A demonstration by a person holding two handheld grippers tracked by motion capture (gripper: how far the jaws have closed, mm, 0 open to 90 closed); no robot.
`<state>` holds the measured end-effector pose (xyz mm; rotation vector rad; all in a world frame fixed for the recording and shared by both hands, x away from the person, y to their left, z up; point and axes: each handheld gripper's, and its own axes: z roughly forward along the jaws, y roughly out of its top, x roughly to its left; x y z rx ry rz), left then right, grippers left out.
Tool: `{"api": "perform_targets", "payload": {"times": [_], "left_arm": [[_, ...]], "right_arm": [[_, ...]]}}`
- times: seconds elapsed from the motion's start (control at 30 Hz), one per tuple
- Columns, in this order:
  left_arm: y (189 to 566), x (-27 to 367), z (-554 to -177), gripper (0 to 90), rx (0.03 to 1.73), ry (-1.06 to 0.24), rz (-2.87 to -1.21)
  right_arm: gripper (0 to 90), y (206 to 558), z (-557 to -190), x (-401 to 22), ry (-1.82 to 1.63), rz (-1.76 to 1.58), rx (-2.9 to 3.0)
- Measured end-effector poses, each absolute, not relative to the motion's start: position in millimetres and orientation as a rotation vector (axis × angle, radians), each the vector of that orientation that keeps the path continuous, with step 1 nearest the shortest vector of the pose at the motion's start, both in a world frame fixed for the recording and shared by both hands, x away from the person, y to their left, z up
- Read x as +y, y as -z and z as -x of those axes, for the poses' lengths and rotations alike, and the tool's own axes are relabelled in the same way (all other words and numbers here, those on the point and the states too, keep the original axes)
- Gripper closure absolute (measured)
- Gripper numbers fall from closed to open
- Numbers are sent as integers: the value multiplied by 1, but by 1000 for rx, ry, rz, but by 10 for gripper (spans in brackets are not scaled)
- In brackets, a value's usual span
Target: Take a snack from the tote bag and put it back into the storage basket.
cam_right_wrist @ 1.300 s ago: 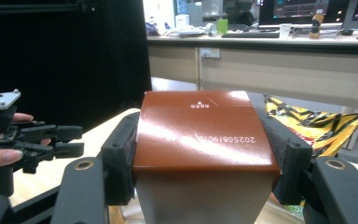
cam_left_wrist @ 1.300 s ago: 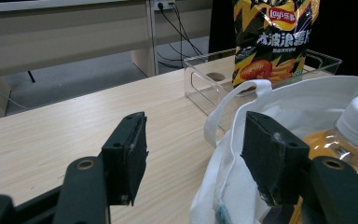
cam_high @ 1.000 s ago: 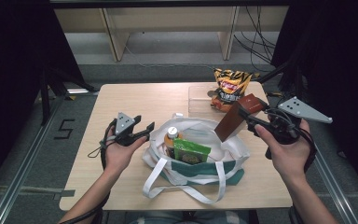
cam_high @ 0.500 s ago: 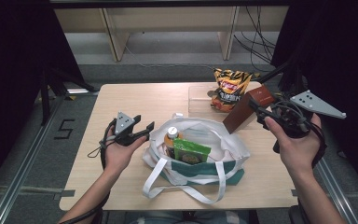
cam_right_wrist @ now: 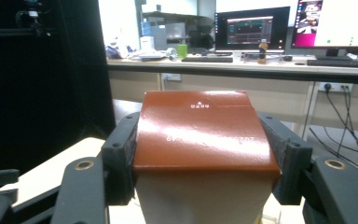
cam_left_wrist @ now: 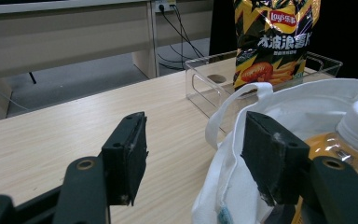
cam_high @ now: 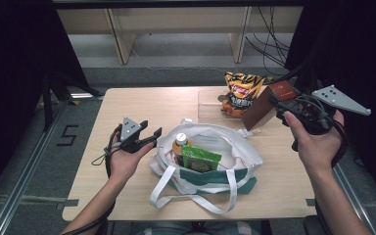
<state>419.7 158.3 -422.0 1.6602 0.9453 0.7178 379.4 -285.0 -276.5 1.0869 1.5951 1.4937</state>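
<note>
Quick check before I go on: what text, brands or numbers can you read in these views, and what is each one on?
"Lay's": red and yellow logo on the chip bag; the large characters below it cannot be read.
"5": marked on the floor left of the table.
Brown carton held in the right gripper: small white print, upside down and blurred, unreadable.
Green packet in the tote bag: print too small.

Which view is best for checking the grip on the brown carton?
The right gripper view: the brown carton sits close up, clamped between the right gripper's two pads. The high view shows the carton small, held above the table's far right beside the chip bag.
</note>
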Motion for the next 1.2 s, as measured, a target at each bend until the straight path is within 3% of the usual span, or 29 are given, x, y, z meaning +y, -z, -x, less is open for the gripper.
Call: {"api": "perform_targets", "payload": {"times": [1.2], "left_arm": [[423, 157, -420, 395, 938, -709, -1661]], "right_arm": [[393, 297, -453, -294, -1368, -1253, 1538]]}}
